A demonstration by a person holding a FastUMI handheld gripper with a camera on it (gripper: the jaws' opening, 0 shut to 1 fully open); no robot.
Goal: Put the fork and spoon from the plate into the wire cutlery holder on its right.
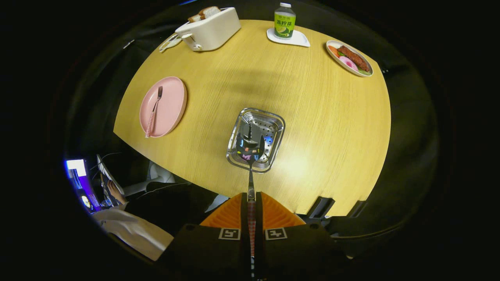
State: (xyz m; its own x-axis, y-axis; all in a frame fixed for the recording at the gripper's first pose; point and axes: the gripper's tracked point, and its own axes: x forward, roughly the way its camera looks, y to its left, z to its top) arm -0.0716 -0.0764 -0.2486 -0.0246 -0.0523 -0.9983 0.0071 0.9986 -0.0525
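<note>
Your gripper [251,203] is clenched on the spoon [250,156], both fingers pressing its checked handle, its bowl hanging over the metal cutlery holder [273,128] near the table's [312,117] near edge. The fork [154,111] lies on the pink plate [172,101] by the table's left edge.

My gripper [251,197] holds between its ribbed pads the spoon [250,156], polished metal with a checked handle. Its bowl hangs over the cutlery holder [273,121], shiny perforated metal like a mirror. The table [312,117] is matt pale wood with fine grain. The pink plate [172,97] looks smooth and matt; the fork [154,111] on it is metal.
</note>
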